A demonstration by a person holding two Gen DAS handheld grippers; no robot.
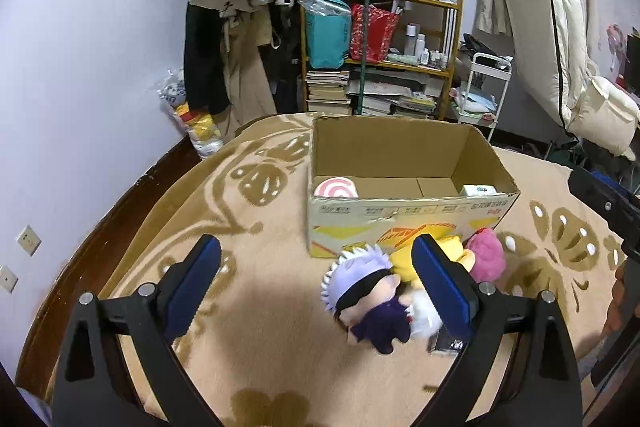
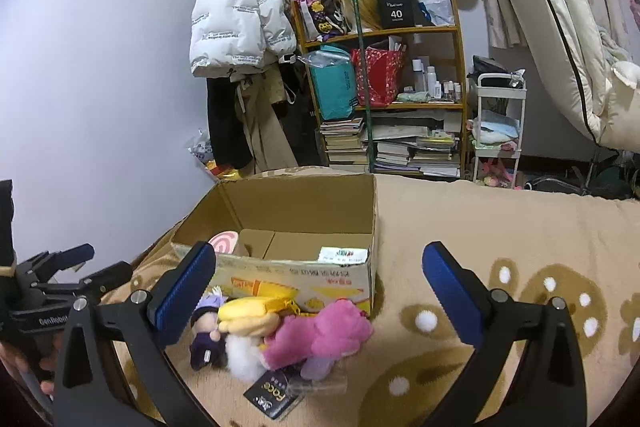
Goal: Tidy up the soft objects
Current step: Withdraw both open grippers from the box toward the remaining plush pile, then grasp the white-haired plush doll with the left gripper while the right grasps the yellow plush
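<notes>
The cardboard box (image 1: 404, 211) is taken as the landmark. Inside it a pink swirl cushion (image 1: 335, 187) and a small white packet (image 1: 478, 190) are already seen, so a start is judged to have been made. Just in front of the box a pile is left: a white-haired doll (image 1: 362, 289), a yellow plush (image 2: 250, 313) and a pink plush (image 2: 320, 337). A dark packet (image 2: 272, 397) is partly trapped beneath them. The left gripper (image 1: 316, 287) and right gripper (image 2: 316, 291) are both held wide apart, with nothing gripped.
</notes>
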